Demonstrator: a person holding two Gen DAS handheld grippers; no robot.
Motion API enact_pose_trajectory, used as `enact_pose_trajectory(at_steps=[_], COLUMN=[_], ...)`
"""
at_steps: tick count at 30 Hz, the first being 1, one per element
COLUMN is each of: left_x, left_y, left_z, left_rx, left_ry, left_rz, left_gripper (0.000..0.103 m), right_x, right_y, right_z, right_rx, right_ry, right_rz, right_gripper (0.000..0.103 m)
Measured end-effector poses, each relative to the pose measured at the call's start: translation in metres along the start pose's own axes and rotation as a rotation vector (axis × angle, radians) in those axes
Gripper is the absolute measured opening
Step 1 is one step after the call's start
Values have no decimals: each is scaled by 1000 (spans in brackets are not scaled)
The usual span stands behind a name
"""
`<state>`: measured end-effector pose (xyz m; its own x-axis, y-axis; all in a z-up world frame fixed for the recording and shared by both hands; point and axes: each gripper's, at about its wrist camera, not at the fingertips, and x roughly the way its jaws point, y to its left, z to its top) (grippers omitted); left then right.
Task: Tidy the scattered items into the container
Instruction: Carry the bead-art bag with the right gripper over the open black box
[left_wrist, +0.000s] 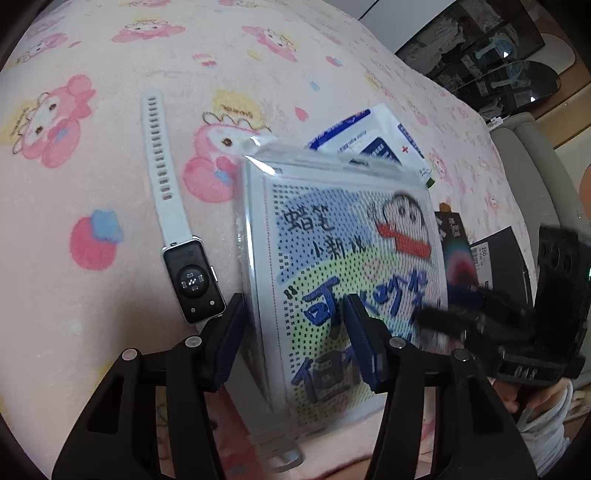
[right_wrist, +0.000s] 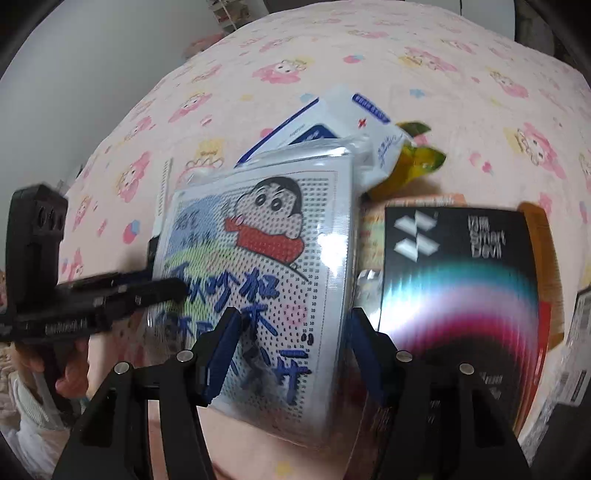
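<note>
Nearest us, both grippers stand released: left gripper (left_wrist: 295, 332), right gripper (right_wrist: 291, 339). Left to right on the pink blanket (left_wrist: 92, 184) we note a white smartwatch (left_wrist: 173, 221), a cartoon craft packet (left_wrist: 343, 258), and, apparently, a black box (right_wrist: 458, 266).

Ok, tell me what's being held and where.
Nothing is visibly clamped: the left gripper and right gripper straddle opposite side edges of the cartoon packet, jaws apart.
</note>
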<state>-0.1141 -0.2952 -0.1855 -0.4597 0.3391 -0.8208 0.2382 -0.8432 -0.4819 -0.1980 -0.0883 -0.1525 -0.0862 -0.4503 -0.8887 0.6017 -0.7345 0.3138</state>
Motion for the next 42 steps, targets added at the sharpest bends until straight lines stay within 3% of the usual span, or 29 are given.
enact_pose_trajectory(at_steps=[3,6,15,20,29,42], left_x=[-7,-3,15,-1,-43,-83], left_y=[5,8,1,-8,-50,-149], left_z=[-2,-6,-12,-19,-32,-67], left_rx=[-7,-3,-6,3,71,183], left_ry=[-30,-10,51,61,15,-41], left_rz=[53,64,35,39,4,-35], left_gripper=[43,43,63,61,61,60], right_x=[4,9,22,8,-47,-162], right_y=[7,10,18,23,31,2], right_z=[-19,-26,-23,-28,-39,-101], right_rx=[-16,-21,33,42,33,58], right_ry=[49,25,-42,-64,-155,-299], right_rz=[48,0,-34,-64,-118,-148], right_gripper=[56,56,57,57,56,56])
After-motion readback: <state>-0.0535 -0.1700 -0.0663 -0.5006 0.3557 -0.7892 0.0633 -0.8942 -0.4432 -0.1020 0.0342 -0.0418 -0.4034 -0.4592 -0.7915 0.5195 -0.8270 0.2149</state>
